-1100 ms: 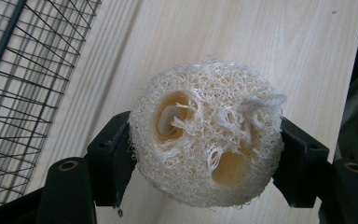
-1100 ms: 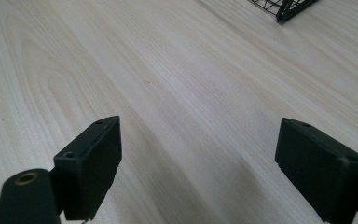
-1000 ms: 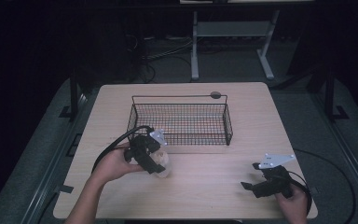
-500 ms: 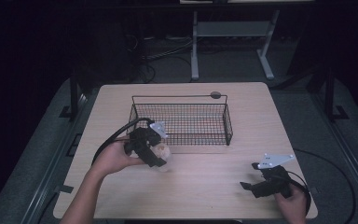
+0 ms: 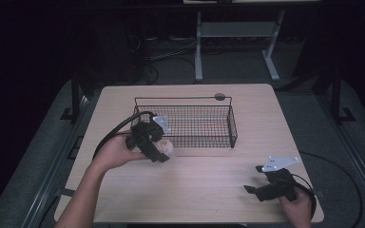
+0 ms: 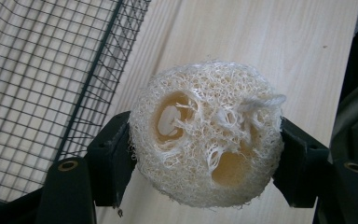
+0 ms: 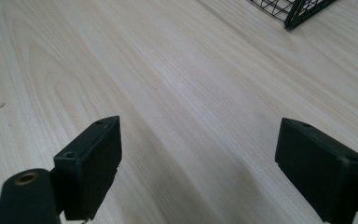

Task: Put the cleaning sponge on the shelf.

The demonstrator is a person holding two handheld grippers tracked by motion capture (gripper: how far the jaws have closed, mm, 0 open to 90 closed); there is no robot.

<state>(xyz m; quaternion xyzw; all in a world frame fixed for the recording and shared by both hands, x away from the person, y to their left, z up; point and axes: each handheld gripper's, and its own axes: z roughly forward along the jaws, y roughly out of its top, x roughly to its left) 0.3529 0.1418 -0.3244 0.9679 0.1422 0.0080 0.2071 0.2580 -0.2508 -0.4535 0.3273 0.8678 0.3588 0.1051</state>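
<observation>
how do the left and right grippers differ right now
The left gripper is shut on a loofah sponge; the right gripper is open with nothing between its fingers.
The left gripper is held up beside the near left corner of the wire basket; the right gripper sits low by the table's near right edge, well away from the basket.
Both are black, each held in a hand.

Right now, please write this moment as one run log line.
left gripper: shut on loofah, near wire basket | right gripper: jaws open, idle over table
</observation>
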